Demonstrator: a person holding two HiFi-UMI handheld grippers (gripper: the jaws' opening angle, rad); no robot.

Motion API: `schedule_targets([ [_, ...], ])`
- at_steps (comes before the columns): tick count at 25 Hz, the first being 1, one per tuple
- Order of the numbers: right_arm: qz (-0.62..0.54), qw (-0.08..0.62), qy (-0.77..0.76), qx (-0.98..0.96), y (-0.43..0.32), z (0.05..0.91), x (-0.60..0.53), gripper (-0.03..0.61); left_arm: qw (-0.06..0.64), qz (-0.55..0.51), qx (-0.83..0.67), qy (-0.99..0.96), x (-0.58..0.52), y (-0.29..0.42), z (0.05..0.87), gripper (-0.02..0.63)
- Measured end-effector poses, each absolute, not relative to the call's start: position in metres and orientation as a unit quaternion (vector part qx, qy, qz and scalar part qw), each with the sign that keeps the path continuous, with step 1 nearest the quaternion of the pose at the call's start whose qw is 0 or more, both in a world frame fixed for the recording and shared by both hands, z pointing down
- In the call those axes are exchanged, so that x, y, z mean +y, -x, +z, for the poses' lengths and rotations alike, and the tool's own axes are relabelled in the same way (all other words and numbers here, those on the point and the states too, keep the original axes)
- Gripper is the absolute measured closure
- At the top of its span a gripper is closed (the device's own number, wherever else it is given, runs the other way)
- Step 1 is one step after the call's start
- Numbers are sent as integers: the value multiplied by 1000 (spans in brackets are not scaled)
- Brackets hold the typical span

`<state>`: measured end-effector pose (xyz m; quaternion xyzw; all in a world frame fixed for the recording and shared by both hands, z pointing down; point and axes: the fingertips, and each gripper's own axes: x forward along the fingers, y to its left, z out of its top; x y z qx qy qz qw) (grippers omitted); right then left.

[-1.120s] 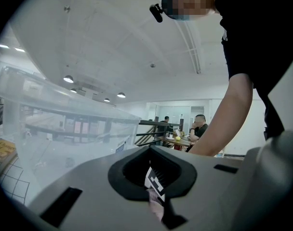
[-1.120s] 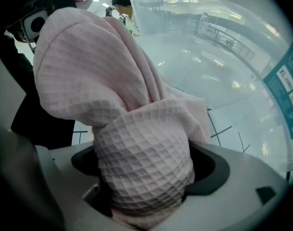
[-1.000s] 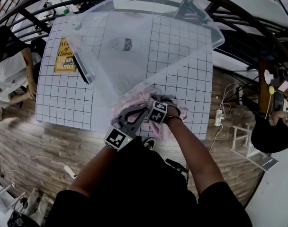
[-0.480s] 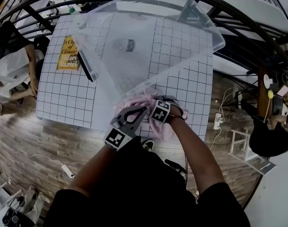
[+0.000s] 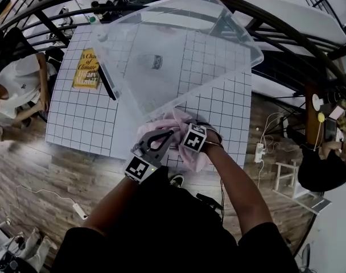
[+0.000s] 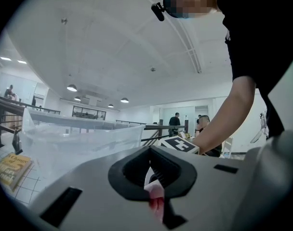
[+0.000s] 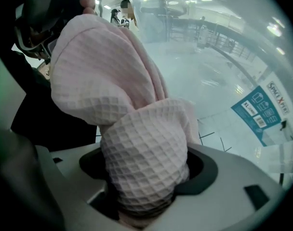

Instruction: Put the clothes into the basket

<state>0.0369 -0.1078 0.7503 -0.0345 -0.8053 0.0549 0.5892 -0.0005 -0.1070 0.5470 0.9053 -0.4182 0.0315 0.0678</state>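
Hoisting pink cloth [image 5: 174, 119] higher than before, just closing right gripper [image 7: 144, 191] on a wad, pinching an edge in left gripper [image 6: 156, 201]; next, clearing the basket [image 5: 230, 36] rim.

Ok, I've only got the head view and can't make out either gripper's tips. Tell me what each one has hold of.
Observer: The right gripper has just been closing on a thick bunch of the pink cloth, which fills its jaws.
Operator: Now the left.
Observer: The left gripper pinches only a thin pink fold, jaws nearly together.
Operator: Give me the fabric.
Observer: Waffle weave.
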Motion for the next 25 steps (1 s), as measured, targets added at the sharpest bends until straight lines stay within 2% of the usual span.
schedule_targets([
  [25,-30,595,59,-801,-66,634,-89,210,8,32,-445,-895,-101,0,462,611],
])
